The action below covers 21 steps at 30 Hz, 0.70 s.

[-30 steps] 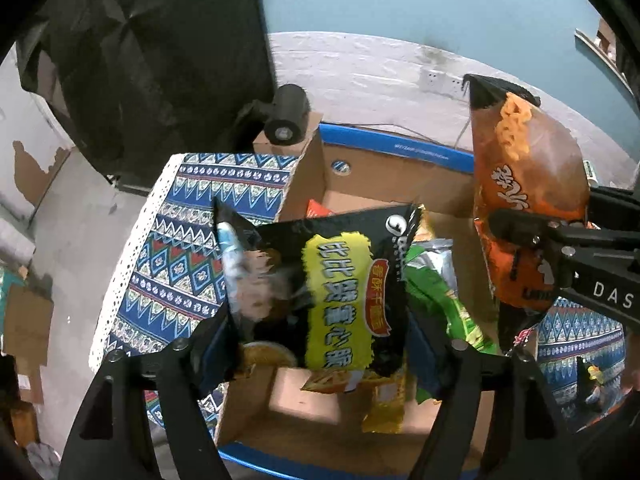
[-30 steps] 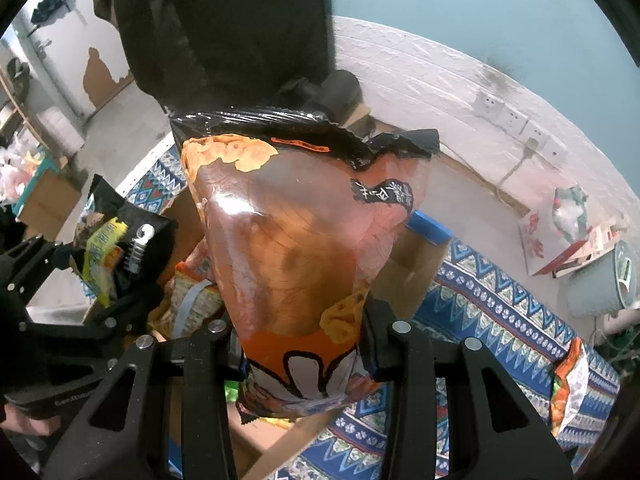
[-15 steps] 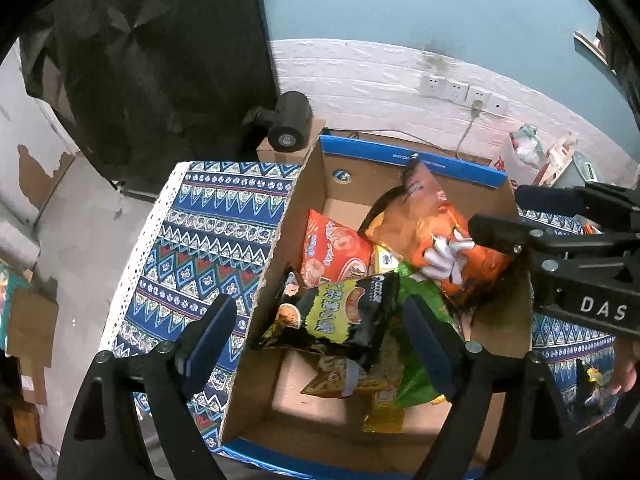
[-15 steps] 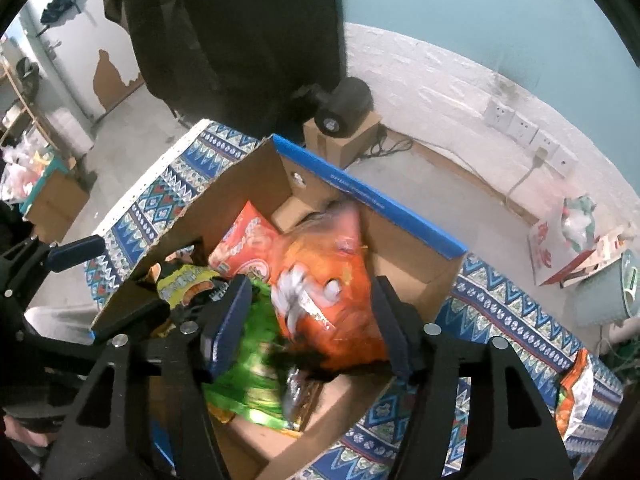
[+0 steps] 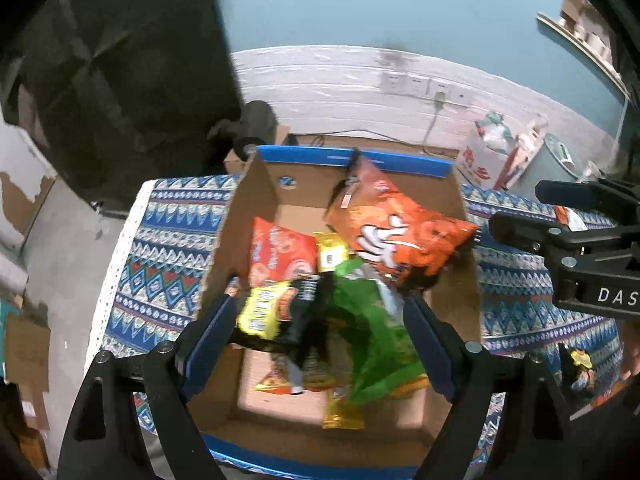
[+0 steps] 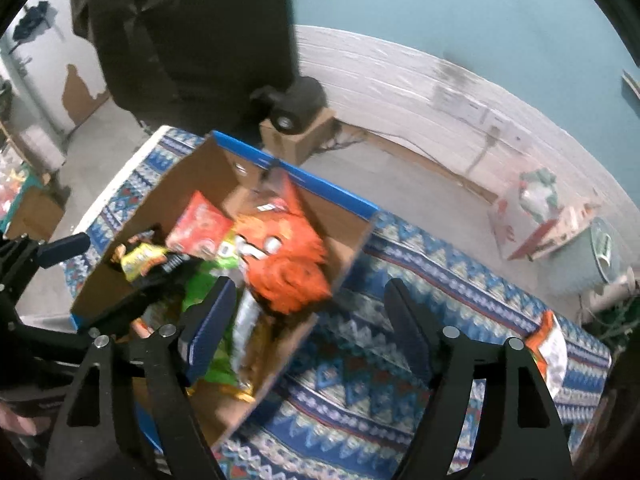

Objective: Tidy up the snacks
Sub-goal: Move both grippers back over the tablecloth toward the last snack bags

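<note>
An open cardboard box (image 5: 260, 196) (image 6: 180, 176) with blue rims holds several snack bags. The big orange bag (image 5: 396, 236) (image 6: 288, 264) lies against its right wall. The black and yellow bag (image 5: 280, 312) (image 6: 148, 260) lies at the left, beside a red bag (image 5: 280, 256) and a green bag (image 5: 372, 332). My left gripper (image 5: 320, 336) is open and empty above the box. My right gripper (image 6: 308, 320) is open and empty over the box's right edge; it also shows in the left wrist view (image 5: 560, 232).
The box stands on a blue patterned cloth (image 5: 160, 248) (image 6: 440, 280). Another snack bag (image 6: 552, 348) lies on the cloth at the right. A small carton with a black roll (image 6: 296, 120) stands behind the box. A white bin (image 5: 556, 160) and clutter stand by the wall.
Both grippers opened and dropped their bags into the box: the black and yellow one from the left, the orange one from the right. Both grippers then pulled back and up.
</note>
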### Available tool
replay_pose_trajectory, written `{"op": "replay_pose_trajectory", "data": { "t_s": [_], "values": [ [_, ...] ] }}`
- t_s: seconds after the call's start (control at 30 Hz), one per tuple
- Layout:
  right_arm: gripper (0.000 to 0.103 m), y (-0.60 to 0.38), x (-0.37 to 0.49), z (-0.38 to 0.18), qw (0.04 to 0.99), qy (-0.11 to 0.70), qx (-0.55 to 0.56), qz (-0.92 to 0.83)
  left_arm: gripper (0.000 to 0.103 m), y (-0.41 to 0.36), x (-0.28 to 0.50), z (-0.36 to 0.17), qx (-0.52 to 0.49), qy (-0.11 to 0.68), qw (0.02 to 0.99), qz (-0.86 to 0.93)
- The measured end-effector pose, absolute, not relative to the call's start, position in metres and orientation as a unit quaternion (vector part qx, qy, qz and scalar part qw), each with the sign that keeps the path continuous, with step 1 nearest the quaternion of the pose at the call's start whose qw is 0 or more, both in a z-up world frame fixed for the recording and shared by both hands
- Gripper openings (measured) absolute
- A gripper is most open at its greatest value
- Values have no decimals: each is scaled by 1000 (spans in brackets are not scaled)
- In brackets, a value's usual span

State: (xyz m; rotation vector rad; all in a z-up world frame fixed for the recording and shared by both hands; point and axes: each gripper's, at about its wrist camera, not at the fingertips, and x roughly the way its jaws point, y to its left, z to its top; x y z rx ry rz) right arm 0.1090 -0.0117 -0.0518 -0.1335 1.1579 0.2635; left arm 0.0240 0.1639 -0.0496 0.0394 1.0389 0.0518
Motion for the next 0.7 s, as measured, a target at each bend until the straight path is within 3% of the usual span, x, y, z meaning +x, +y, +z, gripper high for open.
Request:
{"op": "replay_pose_trajectory", "data": {
  "t_s": [0.7],
  "values": [
    [80,-151,22,-84,787,614,-62,4,87,28,4,-73,99,527,838,-102]
  ]
}}
